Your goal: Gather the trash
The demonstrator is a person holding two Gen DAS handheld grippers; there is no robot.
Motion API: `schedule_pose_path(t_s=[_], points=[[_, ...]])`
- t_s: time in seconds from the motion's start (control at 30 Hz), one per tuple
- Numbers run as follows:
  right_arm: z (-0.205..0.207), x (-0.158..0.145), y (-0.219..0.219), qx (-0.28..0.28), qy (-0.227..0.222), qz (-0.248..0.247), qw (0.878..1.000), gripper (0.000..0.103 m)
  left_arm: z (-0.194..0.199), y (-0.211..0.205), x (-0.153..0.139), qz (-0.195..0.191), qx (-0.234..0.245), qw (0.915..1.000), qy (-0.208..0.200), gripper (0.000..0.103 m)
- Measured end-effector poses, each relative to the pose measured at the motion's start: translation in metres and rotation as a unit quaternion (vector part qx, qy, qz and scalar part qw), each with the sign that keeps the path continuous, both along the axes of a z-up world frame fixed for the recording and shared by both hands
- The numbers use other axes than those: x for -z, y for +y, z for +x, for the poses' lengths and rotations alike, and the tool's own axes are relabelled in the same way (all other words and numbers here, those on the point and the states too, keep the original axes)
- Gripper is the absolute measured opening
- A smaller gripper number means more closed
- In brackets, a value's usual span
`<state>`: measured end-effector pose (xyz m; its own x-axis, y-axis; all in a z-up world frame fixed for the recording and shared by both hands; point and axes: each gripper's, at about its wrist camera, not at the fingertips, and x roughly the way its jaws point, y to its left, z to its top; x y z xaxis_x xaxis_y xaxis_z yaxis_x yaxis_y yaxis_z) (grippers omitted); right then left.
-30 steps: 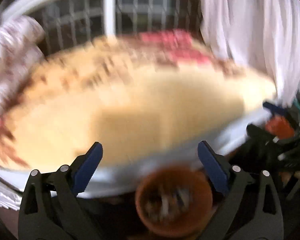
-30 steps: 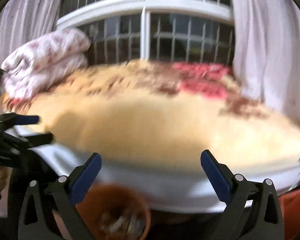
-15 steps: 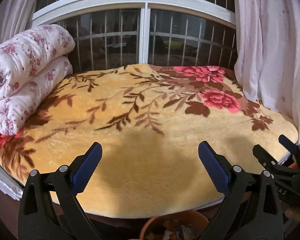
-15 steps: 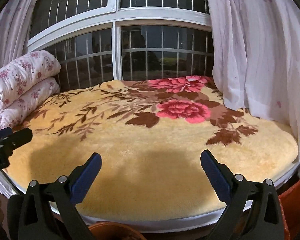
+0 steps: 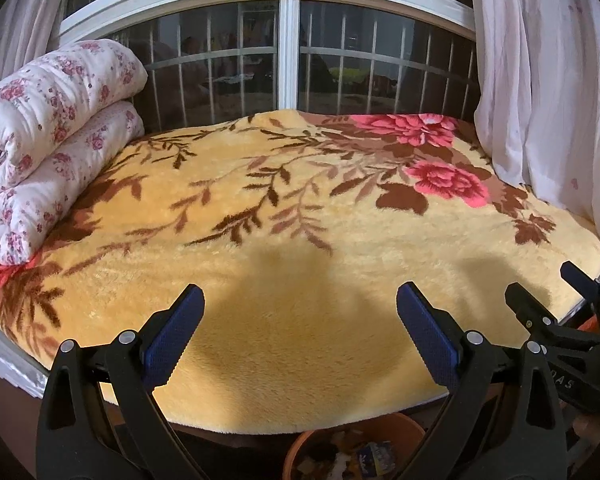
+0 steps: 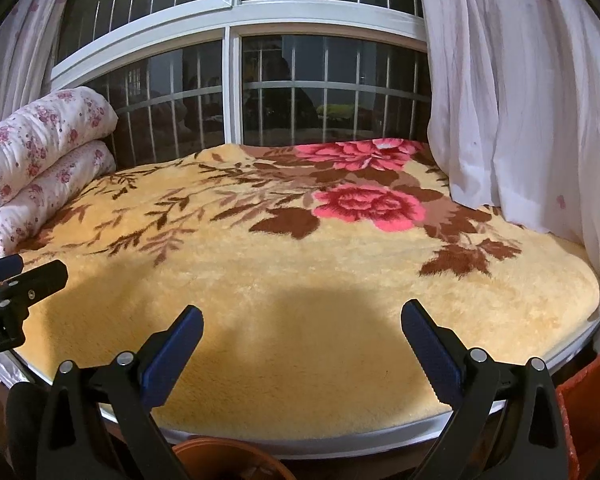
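An orange bin (image 5: 352, 446) holding scraps of trash (image 5: 374, 454) sits on the floor just below the front edge of the bed, between the fingers of the left tongs (image 5: 298, 330). Both the left tongs and the right tongs (image 6: 302, 342) are released, jaws wide apart and empty, held side by side over the bed. A yellow plush blanket (image 5: 300, 280) with brown leaves and pink roses covers the bed. A rolled floral quilt (image 5: 48, 136) lies at its left end. Behind stands a barred window (image 6: 236, 92), with white curtains (image 6: 520, 100) at the right.
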<state>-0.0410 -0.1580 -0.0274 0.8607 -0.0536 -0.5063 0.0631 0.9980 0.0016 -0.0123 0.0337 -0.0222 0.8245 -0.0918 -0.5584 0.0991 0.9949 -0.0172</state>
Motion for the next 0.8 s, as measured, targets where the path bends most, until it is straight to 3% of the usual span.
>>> schedule_pose_path(t_s=[0.8], points=[[-0.0005,0.0024,0.0003,0.001,0.001,-0.002,1.000,0.098,0.0003,-0.0016,0.0050,0.005,0.011,0.9999,0.003,0.094]])
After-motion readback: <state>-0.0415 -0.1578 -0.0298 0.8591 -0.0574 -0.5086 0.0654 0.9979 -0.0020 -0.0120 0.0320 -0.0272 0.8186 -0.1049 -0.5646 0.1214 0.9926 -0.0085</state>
